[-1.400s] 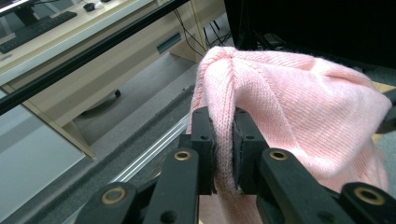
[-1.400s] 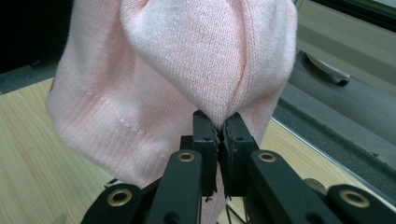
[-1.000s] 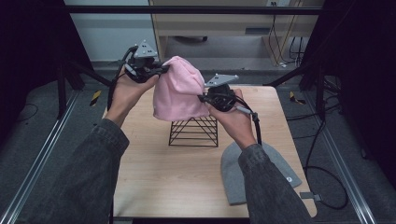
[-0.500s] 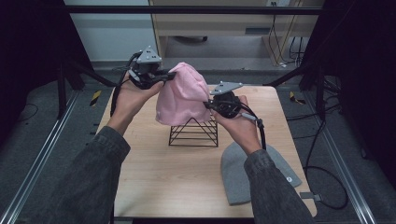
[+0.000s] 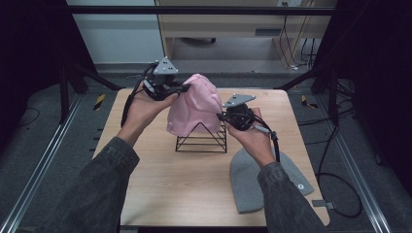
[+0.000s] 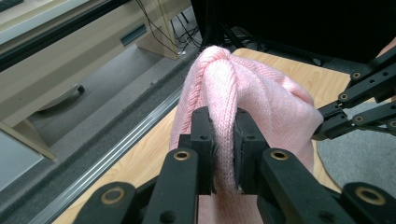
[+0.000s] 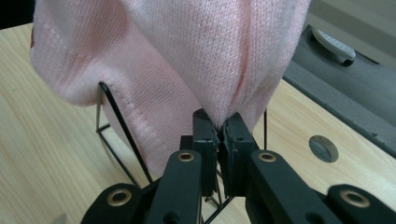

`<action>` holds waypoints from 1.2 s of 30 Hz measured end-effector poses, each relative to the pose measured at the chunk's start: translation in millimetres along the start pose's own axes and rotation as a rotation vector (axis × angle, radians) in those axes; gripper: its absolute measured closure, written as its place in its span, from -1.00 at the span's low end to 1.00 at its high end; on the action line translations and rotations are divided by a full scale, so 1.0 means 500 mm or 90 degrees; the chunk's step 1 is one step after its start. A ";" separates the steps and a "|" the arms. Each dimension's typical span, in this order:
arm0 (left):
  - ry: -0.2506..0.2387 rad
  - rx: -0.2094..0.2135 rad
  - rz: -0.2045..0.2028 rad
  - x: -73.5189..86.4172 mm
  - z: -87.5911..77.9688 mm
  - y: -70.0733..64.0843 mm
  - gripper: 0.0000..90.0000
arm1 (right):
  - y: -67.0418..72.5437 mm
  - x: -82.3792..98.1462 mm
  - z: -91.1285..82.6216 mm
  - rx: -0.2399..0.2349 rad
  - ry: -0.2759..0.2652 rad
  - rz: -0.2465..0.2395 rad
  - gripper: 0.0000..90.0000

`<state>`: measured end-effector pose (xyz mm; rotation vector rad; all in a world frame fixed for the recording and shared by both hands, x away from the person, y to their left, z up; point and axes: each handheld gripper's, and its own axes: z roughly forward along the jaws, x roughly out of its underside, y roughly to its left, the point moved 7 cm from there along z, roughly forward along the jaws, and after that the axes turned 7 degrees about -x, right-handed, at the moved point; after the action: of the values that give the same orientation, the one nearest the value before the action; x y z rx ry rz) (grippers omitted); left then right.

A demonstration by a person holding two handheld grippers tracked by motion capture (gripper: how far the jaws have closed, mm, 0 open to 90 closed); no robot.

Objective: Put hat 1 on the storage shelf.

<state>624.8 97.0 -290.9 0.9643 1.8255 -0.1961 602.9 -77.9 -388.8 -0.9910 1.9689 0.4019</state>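
Pink beanie rim over wire stand, both claws clamped.

You are working in a lab or test bay: a wooden table inside a black metal frame, floor rails, loose cables, and a plain workbench behind.
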 end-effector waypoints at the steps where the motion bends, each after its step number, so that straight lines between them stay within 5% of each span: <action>1: -0.001 0.001 -0.001 0.002 0.001 -0.002 0.79 | 0.000 0.004 -0.001 0.000 0.002 0.001 0.91; 25: 0.011 0.055 -0.009 0.057 0.001 -0.062 0.77 | 0.021 0.085 0.017 -0.026 0.021 0.019 0.91; 36: 0.030 0.047 -0.007 0.083 0.016 -0.059 0.77 | 0.012 0.109 0.034 -0.022 0.034 0.035 0.91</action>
<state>603.6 94.9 -337.7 1.0187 1.8779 -0.2505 591.5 -90.5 -443.7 -0.9800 2.0467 0.4451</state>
